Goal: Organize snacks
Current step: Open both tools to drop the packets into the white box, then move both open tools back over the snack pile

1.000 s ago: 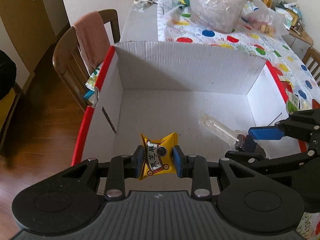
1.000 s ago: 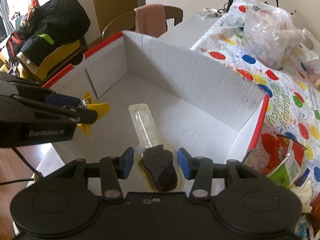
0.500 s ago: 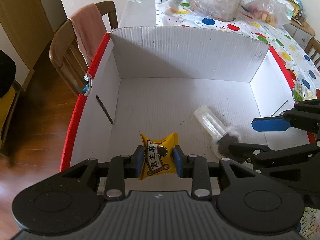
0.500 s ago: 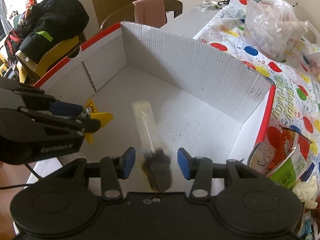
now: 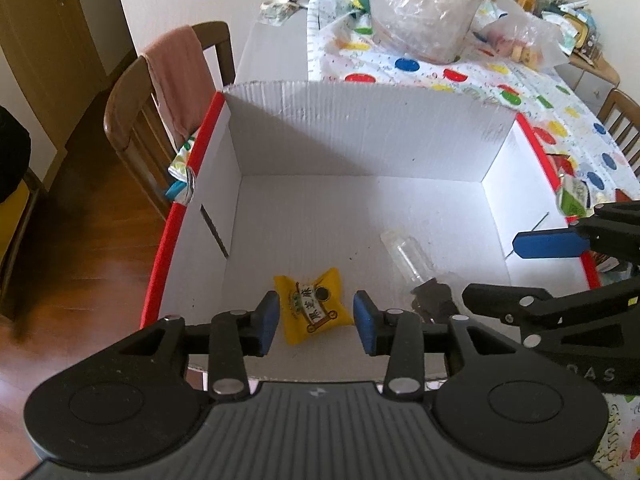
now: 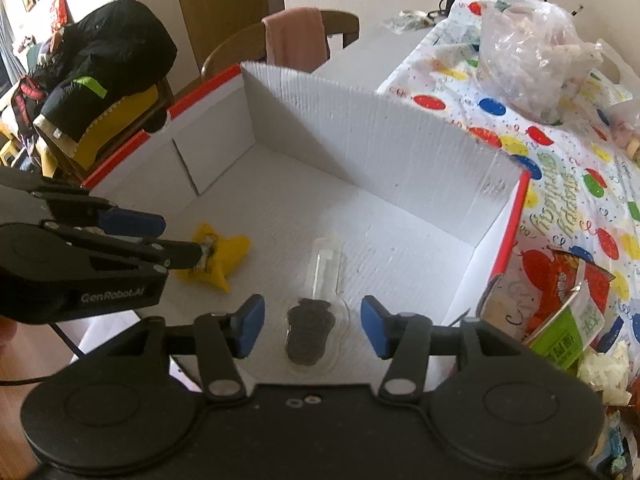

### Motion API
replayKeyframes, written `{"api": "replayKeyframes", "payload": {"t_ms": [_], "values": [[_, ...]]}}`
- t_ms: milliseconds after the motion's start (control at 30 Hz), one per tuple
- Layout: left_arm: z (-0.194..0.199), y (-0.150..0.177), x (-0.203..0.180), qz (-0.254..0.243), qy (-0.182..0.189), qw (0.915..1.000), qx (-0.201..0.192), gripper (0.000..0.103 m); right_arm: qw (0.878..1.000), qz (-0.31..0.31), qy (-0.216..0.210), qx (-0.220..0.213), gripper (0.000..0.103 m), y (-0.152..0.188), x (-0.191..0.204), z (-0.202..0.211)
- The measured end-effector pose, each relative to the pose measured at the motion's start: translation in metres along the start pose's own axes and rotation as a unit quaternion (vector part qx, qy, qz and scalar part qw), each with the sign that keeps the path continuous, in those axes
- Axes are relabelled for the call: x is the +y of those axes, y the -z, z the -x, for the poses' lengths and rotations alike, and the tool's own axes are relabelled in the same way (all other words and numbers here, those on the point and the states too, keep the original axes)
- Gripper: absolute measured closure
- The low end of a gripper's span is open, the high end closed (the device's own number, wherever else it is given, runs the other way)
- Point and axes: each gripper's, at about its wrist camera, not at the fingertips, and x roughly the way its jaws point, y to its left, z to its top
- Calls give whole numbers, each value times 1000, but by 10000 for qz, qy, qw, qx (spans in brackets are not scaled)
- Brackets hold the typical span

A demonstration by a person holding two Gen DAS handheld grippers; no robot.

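A white cardboard box (image 5: 360, 148) with red outer sides sits on the table; it also shows in the right wrist view (image 6: 400, 152). A yellow snack packet (image 5: 312, 310) lies on the box floor, between the open fingers of my left gripper (image 5: 315, 322), untouched. It shows in the right wrist view (image 6: 218, 258) too, partly behind the left gripper (image 6: 176, 240). A clear packet with a dark snack (image 6: 310, 326) lies on the floor between the open fingers of my right gripper (image 6: 312, 330). It appears in the left wrist view (image 5: 420, 276), beside the right gripper (image 5: 516, 268).
A spotted tablecloth (image 5: 532, 92) covers the table behind and right of the box, with clear plastic bags of food (image 5: 416, 16). Red and green snack packs (image 6: 560, 300) lie right of the box. A wooden chair with a pink cloth (image 5: 172, 80) stands left.
My left gripper has opened and let the yellow packet drop onto the box floor. My right gripper opened earlier and its clear packet now lies flat on the floor.
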Motion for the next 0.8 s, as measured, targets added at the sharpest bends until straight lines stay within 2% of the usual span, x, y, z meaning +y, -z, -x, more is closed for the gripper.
{"api": "replayKeyframes", "payload": {"t_ms": [100,233,433,633,800], "values": [[10,-1,-2,1,33,9999,-108,62,9999,-59,-2,-109,46,0,-2,10],[25,-1,-8,-22,57,9995,-301,53,9995,-176,-9,-255,43,2,-6,24],[46,-1,-17,-52,122,9985,-531,47,9983,-314,-51,-491,36,6,-12,47],[67,1,-28,-52,255,9968,-757,43,9960,-453,-83,-766,26,11,-19,72],[84,5,-42,-114,354,9946,-970,33,9926,-586,-143,-1056,19,17,-26,95]]}}
